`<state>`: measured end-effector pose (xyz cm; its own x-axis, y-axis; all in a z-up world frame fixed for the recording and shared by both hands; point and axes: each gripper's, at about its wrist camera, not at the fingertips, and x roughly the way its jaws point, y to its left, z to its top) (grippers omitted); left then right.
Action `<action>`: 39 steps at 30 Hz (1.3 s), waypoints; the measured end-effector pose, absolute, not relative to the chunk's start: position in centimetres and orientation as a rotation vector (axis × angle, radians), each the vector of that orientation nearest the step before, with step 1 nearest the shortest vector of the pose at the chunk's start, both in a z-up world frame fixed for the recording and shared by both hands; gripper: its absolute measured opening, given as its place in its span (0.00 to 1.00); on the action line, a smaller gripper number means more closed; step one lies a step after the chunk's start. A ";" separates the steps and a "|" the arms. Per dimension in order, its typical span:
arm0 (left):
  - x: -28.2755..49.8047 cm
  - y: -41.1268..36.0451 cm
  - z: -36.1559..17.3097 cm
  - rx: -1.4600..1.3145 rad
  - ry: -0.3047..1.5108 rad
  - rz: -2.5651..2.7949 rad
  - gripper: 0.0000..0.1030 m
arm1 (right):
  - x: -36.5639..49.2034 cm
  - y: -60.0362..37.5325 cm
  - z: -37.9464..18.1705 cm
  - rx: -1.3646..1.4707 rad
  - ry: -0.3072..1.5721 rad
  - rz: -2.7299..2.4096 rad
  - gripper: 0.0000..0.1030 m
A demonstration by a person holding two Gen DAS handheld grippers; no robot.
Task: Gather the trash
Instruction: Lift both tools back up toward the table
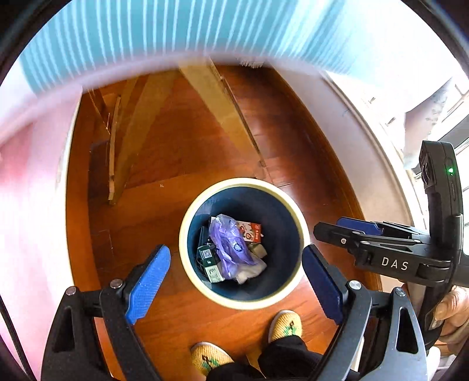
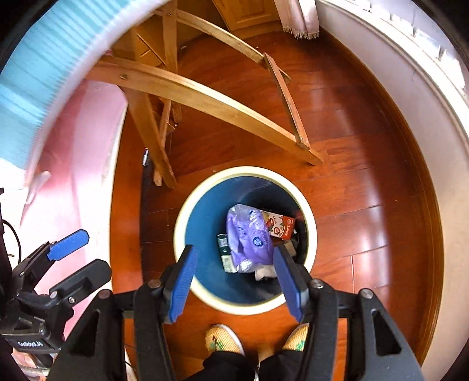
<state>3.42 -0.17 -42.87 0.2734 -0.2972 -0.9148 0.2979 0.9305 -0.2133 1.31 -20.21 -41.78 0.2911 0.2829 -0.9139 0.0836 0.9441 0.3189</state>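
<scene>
Both tools, left tool [image 1: 236, 285] and right tool [image 2: 234, 282], are held open and empty above bin [image 1: 187, 234]; purple bag [image 1: 231, 249], carton [image 2: 280, 225] etc. already deposited. Remaining trash elsewhere cannot be told.

A reddish-brown wooden plank floor [image 2: 366, 181] fills the room and shines with patches of reflected daylight. A pale wooden frame [image 2: 205, 99] of crossed legs and curved braces (furniture seen from above, its top hidden) stands on the floor. Left of the frame hangs a pink cloth [image 2: 82, 152], with a blue-and-white striped fabric [image 1: 164, 32] above it. Right of the frame a white baseboard [image 2: 410, 96] curves along the floor's edge, below a bright window [image 1: 457, 117]. Beyond the frame hangs a fringed pale curtain [image 2: 299, 20].
</scene>
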 end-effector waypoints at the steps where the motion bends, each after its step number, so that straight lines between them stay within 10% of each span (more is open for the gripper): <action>1: 3.1 -0.2 -41.7 0.000 1.231 -0.399 0.88 | 0.9 -20.1 -40.6 0.336 1.275 0.139 0.53; 23: 0.0 2.7 -7.0 -0.048 0.984 -0.444 0.88 | -3.0 -16.9 -6.6 0.247 1.017 0.181 0.55; 39: 5.0 4.7 10.2 -0.070 0.708 -0.535 0.88 | -0.3 -15.5 8.4 0.206 0.756 0.167 0.55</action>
